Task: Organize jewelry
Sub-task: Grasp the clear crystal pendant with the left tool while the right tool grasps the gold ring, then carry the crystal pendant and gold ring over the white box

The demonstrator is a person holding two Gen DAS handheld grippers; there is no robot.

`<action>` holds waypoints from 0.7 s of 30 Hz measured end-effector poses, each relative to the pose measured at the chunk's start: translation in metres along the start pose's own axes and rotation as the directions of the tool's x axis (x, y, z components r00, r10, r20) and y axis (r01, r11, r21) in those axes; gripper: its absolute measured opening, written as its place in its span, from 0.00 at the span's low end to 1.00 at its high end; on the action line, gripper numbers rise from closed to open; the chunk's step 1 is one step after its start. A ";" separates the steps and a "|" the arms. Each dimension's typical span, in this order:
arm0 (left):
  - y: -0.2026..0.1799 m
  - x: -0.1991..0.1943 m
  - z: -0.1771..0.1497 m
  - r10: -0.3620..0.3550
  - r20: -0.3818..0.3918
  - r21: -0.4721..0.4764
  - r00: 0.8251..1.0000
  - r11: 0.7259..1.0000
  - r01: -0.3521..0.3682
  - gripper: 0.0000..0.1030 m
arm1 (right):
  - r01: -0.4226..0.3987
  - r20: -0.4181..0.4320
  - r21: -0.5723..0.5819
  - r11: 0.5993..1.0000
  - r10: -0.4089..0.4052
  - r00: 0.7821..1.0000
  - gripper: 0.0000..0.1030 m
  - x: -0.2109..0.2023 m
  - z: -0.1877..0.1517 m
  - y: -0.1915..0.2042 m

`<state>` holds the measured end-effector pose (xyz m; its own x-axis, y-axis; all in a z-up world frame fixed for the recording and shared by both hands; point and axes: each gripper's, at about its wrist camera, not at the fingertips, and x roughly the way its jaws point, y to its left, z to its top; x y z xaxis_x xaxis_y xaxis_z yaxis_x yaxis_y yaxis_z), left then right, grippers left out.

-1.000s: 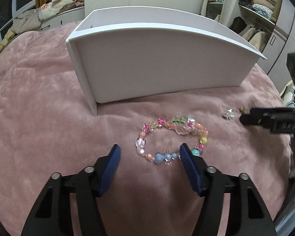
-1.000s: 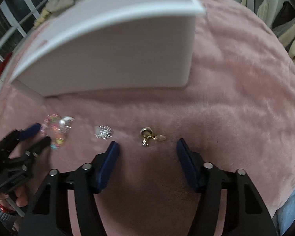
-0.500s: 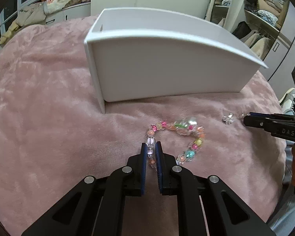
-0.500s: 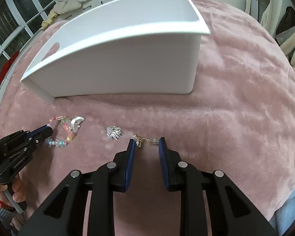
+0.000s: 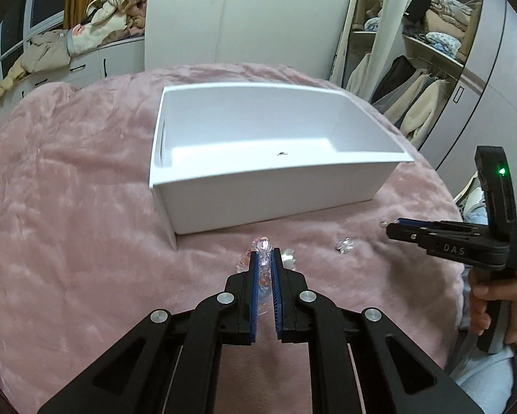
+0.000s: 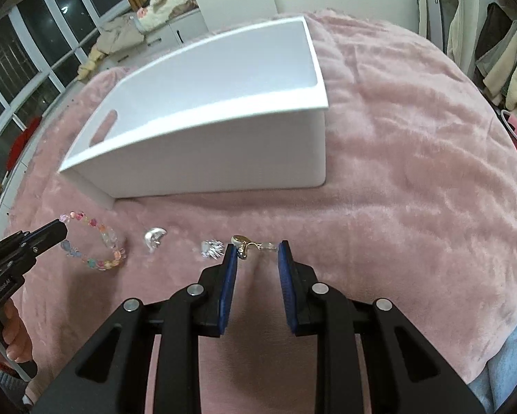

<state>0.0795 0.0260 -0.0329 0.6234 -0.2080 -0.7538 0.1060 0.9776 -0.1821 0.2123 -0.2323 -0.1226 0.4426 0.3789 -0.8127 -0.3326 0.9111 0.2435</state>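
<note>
Both your grippers gripped jewelry: left gripper (image 5: 266, 257) clamped the bracelet (image 6: 96, 241), right gripper (image 6: 255, 252) pinched the earring (image 6: 246, 243), near the box (image 5: 258, 158).

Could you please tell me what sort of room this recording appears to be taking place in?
Most likely a bedroom or dressing room. A plush pink blanket covers what looks like a bed, an open wardrobe holds hanging coats and folded clothes, and a tall mirror leans against the wall.
</note>
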 end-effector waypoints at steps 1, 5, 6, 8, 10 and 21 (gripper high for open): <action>-0.002 -0.003 0.002 -0.001 0.002 0.006 1.000 1.000 0.001 0.12 | -0.003 0.013 -0.007 1.000 0.003 1.000 0.24 -0.003 0.001 0.002; -0.010 -0.012 0.009 -0.009 0.018 0.035 1.000 0.999 0.008 0.12 | -0.019 0.065 -0.035 0.999 0.021 0.998 0.24 -0.015 0.004 0.009; -0.011 -0.015 0.010 -0.011 0.023 0.038 1.000 0.999 0.010 0.12 | -0.017 0.084 -0.046 0.999 0.021 0.996 0.24 -0.019 0.004 0.012; -0.012 -0.020 0.015 -0.020 0.034 0.041 0.999 0.999 0.019 0.12 | -0.011 0.116 -0.067 0.998 0.019 0.993 0.24 -0.024 0.005 0.017; -0.013 -0.024 0.019 -0.028 0.044 0.045 0.999 0.999 0.026 0.12 | -0.006 0.148 -0.081 0.997 0.018 0.989 0.24 -0.029 0.006 0.020; -0.023 -0.042 0.051 -0.054 0.101 0.091 0.993 0.995 0.045 0.12 | 0.005 0.251 -0.103 0.995 0.021 0.968 0.24 -0.046 0.012 0.025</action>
<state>0.0904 0.0138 0.0357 0.6915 -0.2562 -0.6754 0.2039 0.9662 -0.1577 0.1939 -0.2251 -0.0724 0.6301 0.4267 -0.6488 -0.4144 0.8913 0.1838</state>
